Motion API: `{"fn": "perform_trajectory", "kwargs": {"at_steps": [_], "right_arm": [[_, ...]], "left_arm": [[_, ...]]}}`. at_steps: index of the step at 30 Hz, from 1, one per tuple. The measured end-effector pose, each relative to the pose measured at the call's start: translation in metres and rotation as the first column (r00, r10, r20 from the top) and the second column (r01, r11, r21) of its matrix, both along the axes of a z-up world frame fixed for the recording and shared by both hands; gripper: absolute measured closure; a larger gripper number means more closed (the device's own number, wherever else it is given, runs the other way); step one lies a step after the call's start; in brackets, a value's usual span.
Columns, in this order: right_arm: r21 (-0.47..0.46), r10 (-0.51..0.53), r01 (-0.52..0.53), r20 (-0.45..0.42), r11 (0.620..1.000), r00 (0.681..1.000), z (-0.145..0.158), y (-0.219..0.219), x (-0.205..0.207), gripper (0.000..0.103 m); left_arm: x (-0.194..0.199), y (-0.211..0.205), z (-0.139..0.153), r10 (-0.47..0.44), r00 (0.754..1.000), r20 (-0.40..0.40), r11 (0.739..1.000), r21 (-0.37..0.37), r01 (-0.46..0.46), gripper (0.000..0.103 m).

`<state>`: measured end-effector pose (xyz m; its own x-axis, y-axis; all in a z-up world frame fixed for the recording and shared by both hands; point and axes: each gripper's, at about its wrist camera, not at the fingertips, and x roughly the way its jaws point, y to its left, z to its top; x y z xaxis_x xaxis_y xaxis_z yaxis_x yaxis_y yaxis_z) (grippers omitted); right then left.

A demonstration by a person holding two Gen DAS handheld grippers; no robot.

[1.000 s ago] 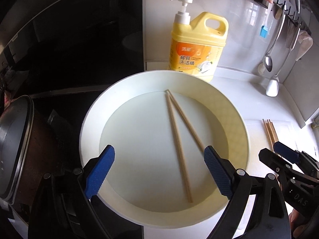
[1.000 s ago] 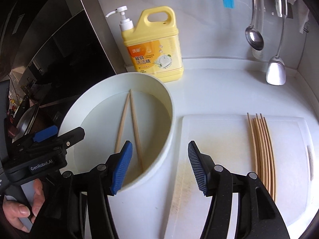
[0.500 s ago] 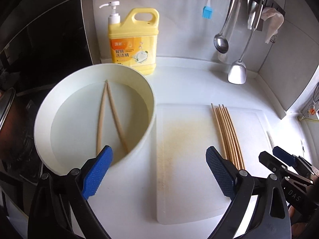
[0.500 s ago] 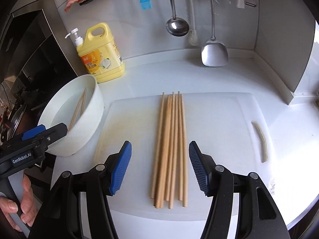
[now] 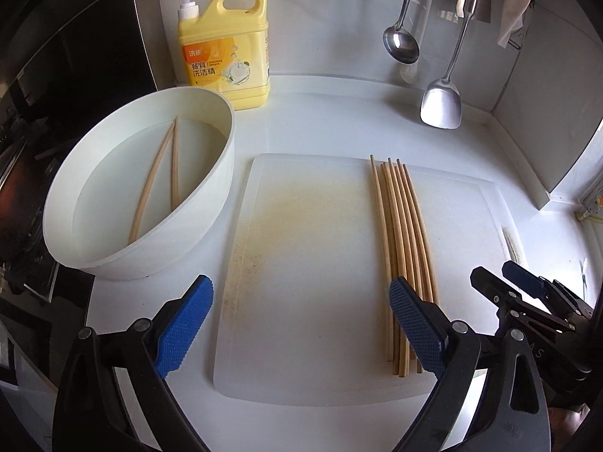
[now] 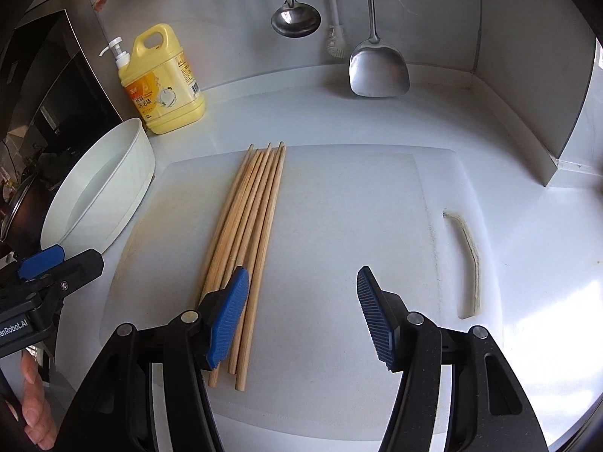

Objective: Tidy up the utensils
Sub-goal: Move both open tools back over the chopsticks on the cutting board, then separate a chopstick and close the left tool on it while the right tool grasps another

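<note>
Left gripper (image 5: 299,326): jaws held apart, nothing gripped.
Right gripper (image 6: 301,318): jaws held apart, nothing gripped.
Chopsticks (image 6: 247,233): laid on cutting board (image 6: 339,226), beneath right gripper's left pad.
Bowl (image 5: 211,203): ahead-left of left gripper.

The left gripper (image 5: 299,324) and right gripper (image 6: 301,316) are pointing steeply downward side by side, jaws standing apart and gripping nothing, each carried by a hand.
</note>
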<state>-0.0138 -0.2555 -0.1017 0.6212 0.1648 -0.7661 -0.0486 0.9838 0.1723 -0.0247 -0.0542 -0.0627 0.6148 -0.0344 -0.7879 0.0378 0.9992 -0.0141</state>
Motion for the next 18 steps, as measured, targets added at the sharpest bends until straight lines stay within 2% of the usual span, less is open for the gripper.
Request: {"fn": "perform_trajectory", "kwargs": {"at_steps": [3,6,10,18], "right_arm": [[-0.004,-0.018,0.018,0.009,1.000,1.000,-0.008,0.004,0.009,0.046],[0.007,-0.036,0.035,0.031,0.999,0.999,-0.013,0.005,0.015,0.046],[-0.005,-0.052,0.052,0.046,0.999,0.998,-0.020,0.008,0.023,0.046],[-0.012,-0.071,0.071,0.041,0.997,0.997,-0.030,0.013,0.033,0.046]], "left_arm": [[0.005,-0.004,-0.006,-0.017,0.999,0.028,1.000,0.023,0.017,0.010],[0.010,-0.004,-0.014,-0.026,0.998,0.055,1.000,0.010,0.025,0.010],[0.020,-0.007,-0.028,-0.040,0.998,0.055,0.999,-0.033,0.042,0.010],[0.035,-0.010,-0.043,-0.059,0.997,0.057,0.998,-0.028,0.061,0.010]]}}
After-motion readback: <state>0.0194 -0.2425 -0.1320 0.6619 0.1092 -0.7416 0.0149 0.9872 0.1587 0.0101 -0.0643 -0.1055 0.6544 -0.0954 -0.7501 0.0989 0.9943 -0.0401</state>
